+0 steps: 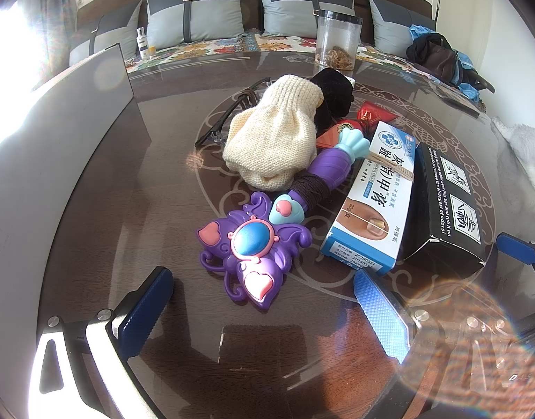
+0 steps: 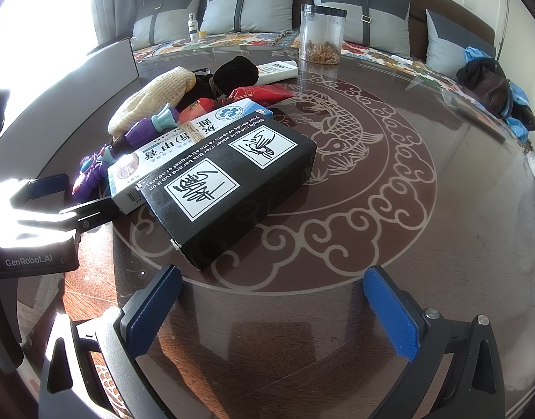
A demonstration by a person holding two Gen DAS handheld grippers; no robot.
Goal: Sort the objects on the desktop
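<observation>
A pile of objects lies on the round glass table. A purple toy wand lies nearest my left gripper, which is open just short of the wand's head. Behind it are a cream knitted pouch, a black cloth, glasses, red packets, a blue-and-white cream box and a black box. In the right wrist view my right gripper is open, with the black box just beyond its left finger. The cream box and wand lie left of it.
A clear jar stands at the table's far edge, with a white tube near it. A grey panel stands upright along the left. A sofa with cushions, a small bottle and a dark bag lie behind.
</observation>
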